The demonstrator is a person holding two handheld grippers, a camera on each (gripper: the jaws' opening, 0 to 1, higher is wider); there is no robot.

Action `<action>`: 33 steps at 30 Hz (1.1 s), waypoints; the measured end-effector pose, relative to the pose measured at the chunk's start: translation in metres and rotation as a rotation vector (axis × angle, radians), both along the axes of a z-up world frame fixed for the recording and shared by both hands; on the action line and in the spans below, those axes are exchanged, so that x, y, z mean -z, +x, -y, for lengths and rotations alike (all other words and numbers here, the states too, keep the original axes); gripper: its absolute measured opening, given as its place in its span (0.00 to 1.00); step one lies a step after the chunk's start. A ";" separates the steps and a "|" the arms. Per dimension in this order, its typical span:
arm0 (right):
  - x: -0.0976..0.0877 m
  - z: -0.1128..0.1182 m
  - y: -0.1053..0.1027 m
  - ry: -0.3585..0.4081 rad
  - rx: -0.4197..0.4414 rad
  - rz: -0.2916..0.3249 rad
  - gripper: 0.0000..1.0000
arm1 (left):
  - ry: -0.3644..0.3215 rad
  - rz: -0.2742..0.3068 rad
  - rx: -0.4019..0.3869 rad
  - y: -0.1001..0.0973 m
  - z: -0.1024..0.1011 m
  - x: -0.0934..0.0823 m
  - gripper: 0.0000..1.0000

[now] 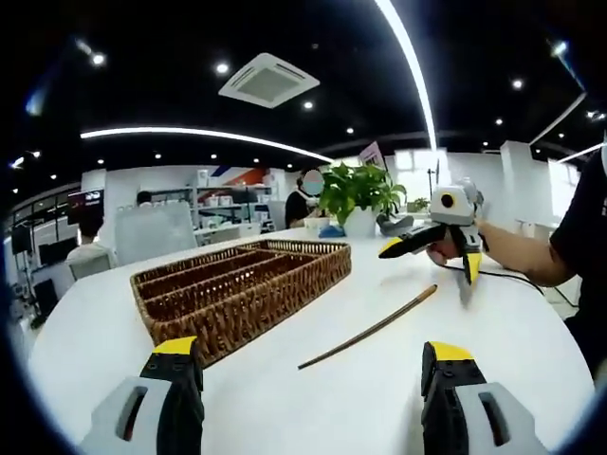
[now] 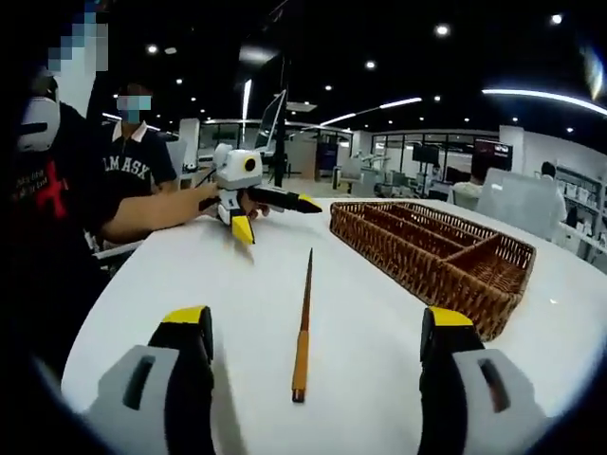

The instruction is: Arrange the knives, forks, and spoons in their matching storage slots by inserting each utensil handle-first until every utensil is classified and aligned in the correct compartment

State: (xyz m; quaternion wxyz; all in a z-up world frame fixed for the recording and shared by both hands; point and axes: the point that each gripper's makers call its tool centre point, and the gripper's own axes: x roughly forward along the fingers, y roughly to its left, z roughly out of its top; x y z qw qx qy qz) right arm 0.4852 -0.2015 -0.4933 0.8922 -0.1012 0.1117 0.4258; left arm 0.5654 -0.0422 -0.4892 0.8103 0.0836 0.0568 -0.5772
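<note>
- Table [image 1: 313, 398]: white, rounded edge, takes up the lower half of both views; one only.
- Basket tray [image 1: 242, 289]: brown woven wicker, rectangular, with long divider strips making several lengthwise slots plus a cross section at one end; left-centre in the left gripper view, right-centre in the right gripper view [image 2: 432, 251]; one only, slots look bare as far as can be seen.
- Left gripper [image 1: 313, 365]: grey body, black jaws, yellow tips at the bottom corners of its own view, spread wide, nothing between them. Seen again upper left of centre in the right gripper view [image 2: 270, 213], white and black with yellow tips, held by a hand, jaws splayed apart above the table.
- Right gripper [image 2: 318, 327]: same build, jaws wide apart, holding nothing; shows in the left gripper view at right of centre [image 1: 432, 251], gripped by a hand, jaws spread.
- Utensil [image 2: 303, 327]: one long thin piece, lying flat on the table between tray and person, touching neither; orange-yellow handle toward the bottom of the right gripper view, dark slim shaft pointing up-frame. In the left gripper view [image 1: 370, 329] it runs diagonally, centre to right. Type unclear.
- Potted plant [image 1: 358, 194]: green leaves, white pot, upper centre behind the tray; one.
- Writing: shirt [image 2: 137, 166] of a person at upper left reads roughly "LM ASX"; other text too blurred.
</note>
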 end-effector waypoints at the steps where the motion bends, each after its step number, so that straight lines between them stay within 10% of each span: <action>1: 0.000 0.002 0.000 0.005 0.012 0.002 0.83 | -0.005 0.002 -0.003 0.001 -0.001 -0.001 1.00; 7: 0.019 0.009 -0.003 -0.043 0.011 -0.067 0.50 | -0.061 0.011 -0.040 0.008 -0.013 -0.015 1.00; 33: 0.036 0.001 -0.006 -0.052 -0.012 -0.117 0.17 | -0.052 0.043 -0.127 0.016 -0.048 -0.015 1.00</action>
